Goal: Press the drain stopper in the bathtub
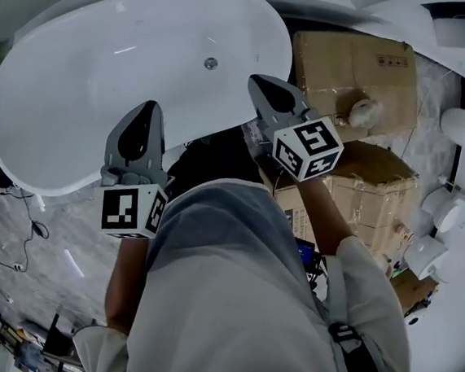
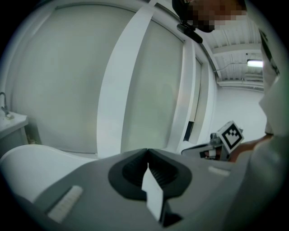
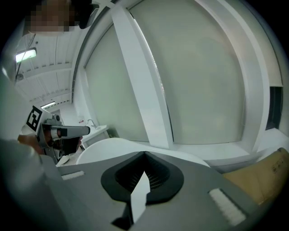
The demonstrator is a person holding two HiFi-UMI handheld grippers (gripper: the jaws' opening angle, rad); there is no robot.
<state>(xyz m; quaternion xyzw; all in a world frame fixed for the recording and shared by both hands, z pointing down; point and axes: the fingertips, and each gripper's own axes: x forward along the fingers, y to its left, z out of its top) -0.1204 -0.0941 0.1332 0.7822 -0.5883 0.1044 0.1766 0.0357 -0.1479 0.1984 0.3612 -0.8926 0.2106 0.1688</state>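
A white oval bathtub (image 1: pixel 86 93) fills the upper left of the head view, with the small round metal drain stopper (image 1: pixel 211 63) in its floor. My left gripper (image 1: pixel 148 106) hovers over the tub's near rim, shut with nothing in it. My right gripper (image 1: pixel 257 80) is held over the tub's right end, right of the stopper, also shut and empty. In the left gripper view the left gripper (image 2: pixel 147 151) points at tall window panels above the tub rim (image 2: pixel 31 158). The right gripper (image 3: pixel 144 154) likewise faces windows, with the tub rim (image 3: pixel 108 145) below.
Cardboard boxes (image 1: pixel 354 66) stand right of the tub, with more (image 1: pixel 380 187) nearer me. White round fixtures (image 1: pixel 464 126) lie at the far right. Cables (image 1: pixel 20 201) trail on the marble floor at left. A sink counter with a faucet (image 2: pixel 5 113) sits beyond the tub.
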